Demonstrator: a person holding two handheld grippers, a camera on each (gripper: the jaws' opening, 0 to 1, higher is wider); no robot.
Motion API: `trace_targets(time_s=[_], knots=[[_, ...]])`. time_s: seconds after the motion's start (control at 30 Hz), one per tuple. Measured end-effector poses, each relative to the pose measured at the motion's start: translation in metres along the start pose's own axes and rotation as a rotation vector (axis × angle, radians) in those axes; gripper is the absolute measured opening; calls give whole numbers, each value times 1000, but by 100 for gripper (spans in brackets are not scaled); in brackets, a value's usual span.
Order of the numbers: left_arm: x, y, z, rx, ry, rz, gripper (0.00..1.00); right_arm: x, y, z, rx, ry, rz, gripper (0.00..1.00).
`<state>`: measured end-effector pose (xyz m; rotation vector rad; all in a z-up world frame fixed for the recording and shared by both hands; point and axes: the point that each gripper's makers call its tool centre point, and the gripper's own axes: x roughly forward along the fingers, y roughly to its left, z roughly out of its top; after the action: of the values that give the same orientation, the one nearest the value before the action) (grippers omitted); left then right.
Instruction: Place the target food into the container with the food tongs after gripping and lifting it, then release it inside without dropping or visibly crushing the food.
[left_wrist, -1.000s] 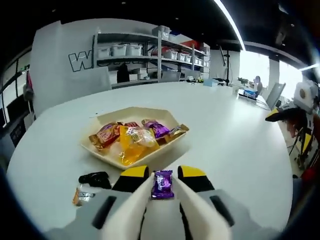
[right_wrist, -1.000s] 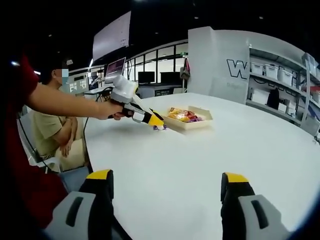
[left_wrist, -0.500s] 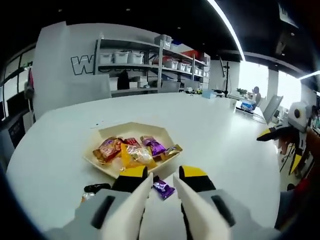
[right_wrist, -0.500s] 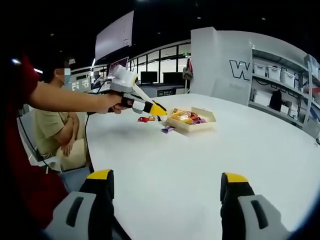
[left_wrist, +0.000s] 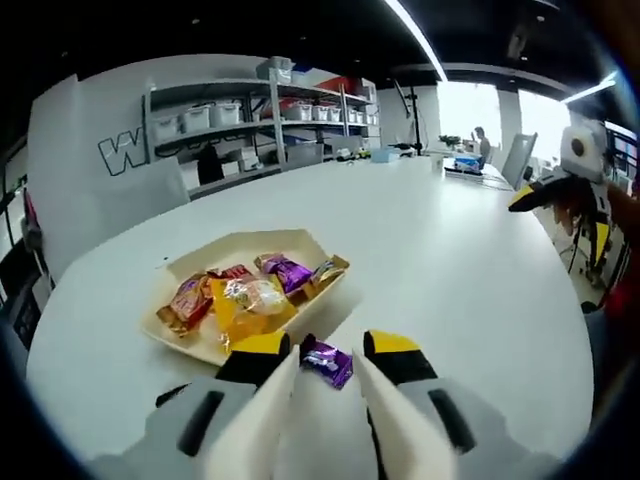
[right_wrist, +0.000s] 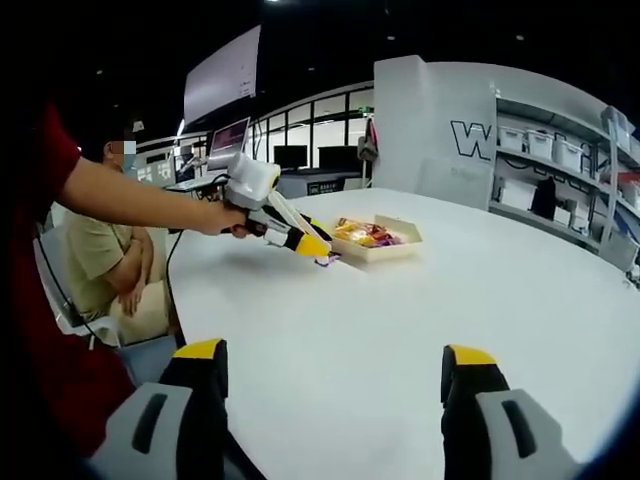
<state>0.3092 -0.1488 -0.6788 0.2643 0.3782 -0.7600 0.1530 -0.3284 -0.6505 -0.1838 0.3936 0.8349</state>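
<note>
Candy in shiny purple foil wrapper (left_wrist: 327, 361), dropped half a second ago, now lying on white surface (left_wrist: 470, 290) between left claw (left_wrist: 328, 352) tips, beside beige cardboard tray (left_wrist: 186, 337); left claw parted, regrasping. Right claw (right_wrist: 331, 375) hanging wide, empty.

White table (left_wrist: 450, 260): snack tray (left_wrist: 190, 335), purple candy (left_wrist: 327, 361).
</note>
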Motion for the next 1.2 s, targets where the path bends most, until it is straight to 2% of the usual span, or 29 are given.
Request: trace_targets(time_s=[0.1,0.27,0.37,0.47,0.53,0.63,0.77,0.93,1.03,1.2], knots=[[0,1,5,-3,-19,-6,29,2,0,1,0,0,1,87],[5,1,-1,-7,5,-20,28,6,2,2,-8,5,8,87],[7,-2,-1,-84,5,-33,25,6,2,2,-8,5,7,87],[8,-3,-1,-83,9,-22,22,7,1,0,-10,15,6,86],[7,-9,-1,-129,12,-44,22,7,1,-1,-9,19,4,86],[4,-12,2,-107,5,-34,22,7,2,-2,-12,20,5,86],[-4,-7,25,-148,-65,-31,22,8,2,-1,-13,20,6,86],[-11,2,43,-140,-90,-17,23,9,4,1,-16,17,9,86],[-13,7,57,-172,-118,-19,23,8,5,2,-17,13,11,86],[-12,13,73,-160,-134,-9,23,8,7,2,-20,12,12,86]])
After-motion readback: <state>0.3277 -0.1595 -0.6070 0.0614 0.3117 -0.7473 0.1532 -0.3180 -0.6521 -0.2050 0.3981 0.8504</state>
